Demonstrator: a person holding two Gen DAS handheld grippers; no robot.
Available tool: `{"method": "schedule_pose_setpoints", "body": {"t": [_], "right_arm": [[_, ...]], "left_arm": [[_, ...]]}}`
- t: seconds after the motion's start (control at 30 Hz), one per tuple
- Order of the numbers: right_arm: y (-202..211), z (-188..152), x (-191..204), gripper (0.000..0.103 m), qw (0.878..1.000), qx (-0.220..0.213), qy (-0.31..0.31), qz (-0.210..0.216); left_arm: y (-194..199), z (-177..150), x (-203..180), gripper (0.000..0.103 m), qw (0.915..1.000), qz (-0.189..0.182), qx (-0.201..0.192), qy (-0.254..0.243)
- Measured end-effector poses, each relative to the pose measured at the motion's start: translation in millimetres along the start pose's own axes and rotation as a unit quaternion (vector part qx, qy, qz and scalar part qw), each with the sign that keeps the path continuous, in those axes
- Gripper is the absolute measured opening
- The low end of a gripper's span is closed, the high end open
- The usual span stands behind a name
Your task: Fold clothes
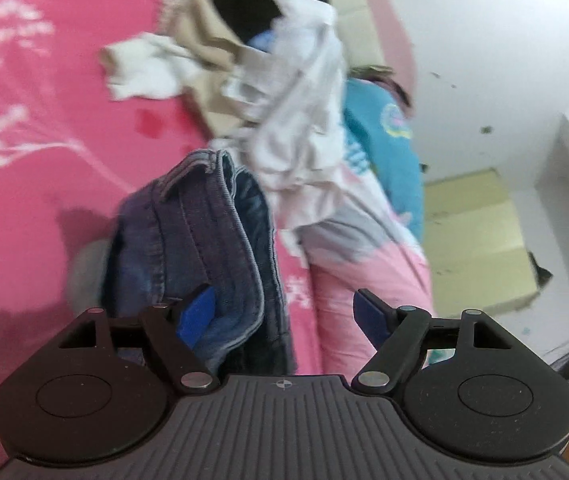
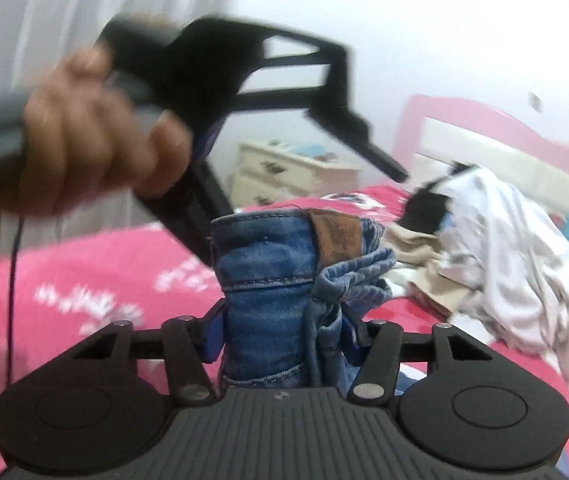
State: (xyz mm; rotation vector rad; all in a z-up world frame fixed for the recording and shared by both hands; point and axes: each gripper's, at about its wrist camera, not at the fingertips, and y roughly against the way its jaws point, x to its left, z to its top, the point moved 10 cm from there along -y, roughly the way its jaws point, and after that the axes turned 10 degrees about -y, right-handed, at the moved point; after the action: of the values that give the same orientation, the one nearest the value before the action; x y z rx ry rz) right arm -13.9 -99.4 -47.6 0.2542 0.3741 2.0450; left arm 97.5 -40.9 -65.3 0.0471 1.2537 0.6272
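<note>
The right tongs (image 2: 284, 332) were clamped on a bunched-up pair of blue jeans (image 2: 272, 280), with the denim squeezed between both blue pads and the brown leather waistband patch (image 2: 336, 240) sticking up above them. So the jeans were up off the bed, not lying flat.

The left tongs (image 1: 284, 314) were spread apart. In the left wrist view the jeans (image 1: 204, 248) hung right by the left-hand pad (image 1: 198, 316), folded over on themselves, but nothing was pinched there as far as I could see; the other pad was out in the open over the pink bedding. From the right wrist view you could also see a hand (image 2: 96, 132) wrapped around the handle of the left tongs (image 2: 364, 136), raised above the jeans, pretty blurry.

The bed (image 1: 36, 120) had a hot pink cover with white flower print. Toward its far edge sat a messy clothes pile (image 1: 284, 92): white, beige and black stuff heaped together, with a teal top (image 1: 384, 136) just beside it. A cream dresser (image 2: 284, 168) stood against the wall beyond the bed.
</note>
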Motion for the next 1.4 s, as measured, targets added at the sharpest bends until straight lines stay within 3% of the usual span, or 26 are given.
{"method": "schedule_pose_setpoints", "body": {"t": [0.13,0.33,0.43,0.6,0.73,0.83,0.9,0.93,1.0,1.07,1.13,1.23,1.33,1.4], "right_arm": [[10.1,12.8,-53.4,0.056,0.995,-0.012,-0.101,0.001],[28.7,17.7,-131.7,0.052,0.97,-0.042,-0.239,0.028],[36.3,16.7,-169.4,0.052,0.95,-0.057,-0.302,0.043],[60.3,6.6,-231.9,0.052,0.92,-0.096,-0.377,0.039],[71.4,-35.1,-289.9,0.052,0.876,-0.113,-0.468,0.013],[68.1,-88.0,-331.5,0.052,0.807,-0.104,-0.581,0.005],[68.8,-110.2,-343.3,0.052,0.767,-0.108,-0.632,0.009],[68.7,-110.3,-344.4,0.052,0.761,-0.113,-0.639,0.015],[67.6,-104.0,-343.7,0.052,0.769,-0.113,-0.629,0.012],[68.6,-110.8,-346.4,0.052,0.759,-0.116,-0.641,0.012],[70.1,-127.3,-349.9,0.052,0.744,-0.114,-0.658,0.003],[72.4,-146.2,-354.6,0.052,0.703,-0.121,-0.701,0.0],[76.4,-141.7,-349.6,0.057,0.694,-0.112,-0.711,0.003],[81.3,-138.7,-343.4,0.069,0.687,-0.107,-0.719,0.009]], "left_arm": [[-29.1,6.3,-27.4,0.076,0.9988,-0.048,0.001,-0.007],[-38.7,10.3,-51.1,0.074,0.9949,-0.098,-0.019,-0.015],[-40.8,4.5,-49.3,0.074,0.9957,-0.087,-0.019,-0.026],[-56.0,-12.7,-29.9,0.074,0.9981,-0.032,0.002,-0.053],[-79.7,-33.8,-7.7,0.074,0.9915,0.046,0.032,-0.117],[-100.0,-53.9,13.3,0.072,0.9803,0.105,0.066,-0.153],[-107.2,-64.2,22.1,0.071,0.9742,0.126,0.082,-0.168],[-108.6,-68.2,23.3,0.071,0.9718,0.131,0.086,-0.176],[-110.1,-74.8,23.6,0.071,0.9662,0.141,0.09,-0.196],[-108.0,-78.4,18.4,0.071,0.9591,0.147,0.086,-0.226],[-106.0,-81.9,13.9,0.071,0.9514,0.155,0.082,-0.253],[-105.8,-85.5,6.2,0.071,0.9375,0.171,0.072,-0.295],[-102.5,-86.4,-5.0,0.071,0.9228,0.18,0.055,-0.336],[-102.9,-86.7,-14.7,0.072,0.9137,0.176,0.045,-0.364]]}}
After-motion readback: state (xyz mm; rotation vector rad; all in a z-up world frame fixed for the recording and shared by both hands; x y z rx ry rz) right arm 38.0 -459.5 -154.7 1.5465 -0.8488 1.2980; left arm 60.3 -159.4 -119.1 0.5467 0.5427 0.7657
